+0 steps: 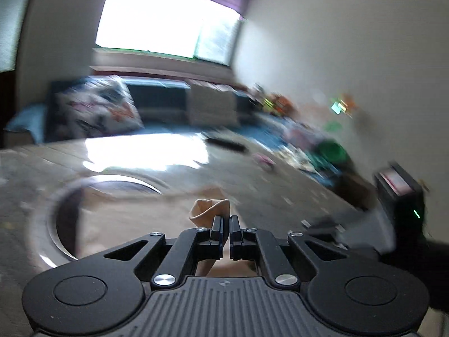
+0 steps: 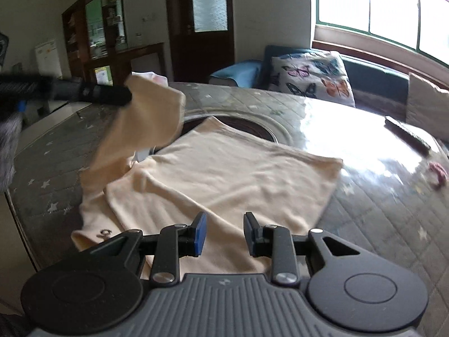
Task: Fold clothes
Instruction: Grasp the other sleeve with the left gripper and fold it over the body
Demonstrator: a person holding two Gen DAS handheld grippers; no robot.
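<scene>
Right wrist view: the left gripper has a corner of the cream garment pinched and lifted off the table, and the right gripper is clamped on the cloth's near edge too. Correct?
Not quite. The right gripper is not clamped: in the right wrist view its jaws stand apart above the cream garment, with nothing pressed between them. The left gripper does hold a corner lifted off the table.

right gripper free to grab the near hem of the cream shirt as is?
Probably yes. The right gripper is open and empty right above the cream shirt; nothing lies between. The left gripper holds a sleeve clear on the far side.
</scene>
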